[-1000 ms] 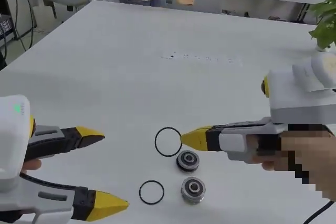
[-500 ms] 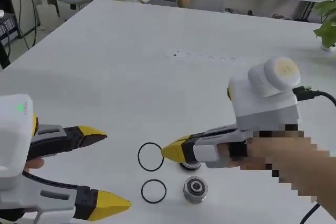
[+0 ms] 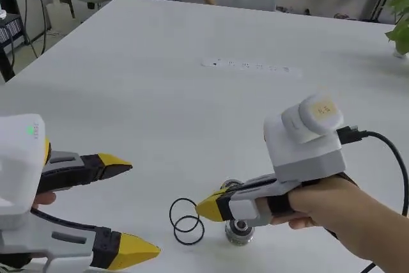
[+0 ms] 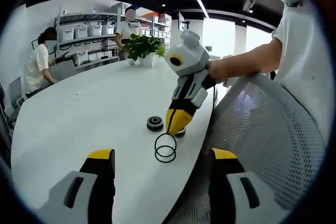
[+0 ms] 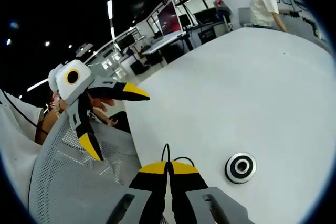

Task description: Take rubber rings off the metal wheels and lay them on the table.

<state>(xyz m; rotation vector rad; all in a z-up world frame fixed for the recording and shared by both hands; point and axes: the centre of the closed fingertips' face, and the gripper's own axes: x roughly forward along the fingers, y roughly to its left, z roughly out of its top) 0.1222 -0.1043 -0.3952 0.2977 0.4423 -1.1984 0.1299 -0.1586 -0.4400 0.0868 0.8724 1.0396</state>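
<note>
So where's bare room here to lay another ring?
Crowded near the front edge: two overlapping rings, two wheels, and the right gripper shut on a ring. Bare table runs from there back to the power strip, and left toward the open left gripper.

Plain white table top [image 3: 160, 107]. Two thin black rubber rings [image 3: 186, 220] are seen against it. Just beside the rings, the round silver metal wheels [image 3: 238, 231] are banded concentrically: black outer band, silver face, dark hub. Left gripper [image 3: 144, 208] and right gripper [image 3: 201, 206] are coloured alike: yellow tips, black mid-jaw, grey-white bodies. A green light [image 3: 28, 131] is lit on the left body. A black cable [image 3: 382, 140] is attached to the right one.
</note>
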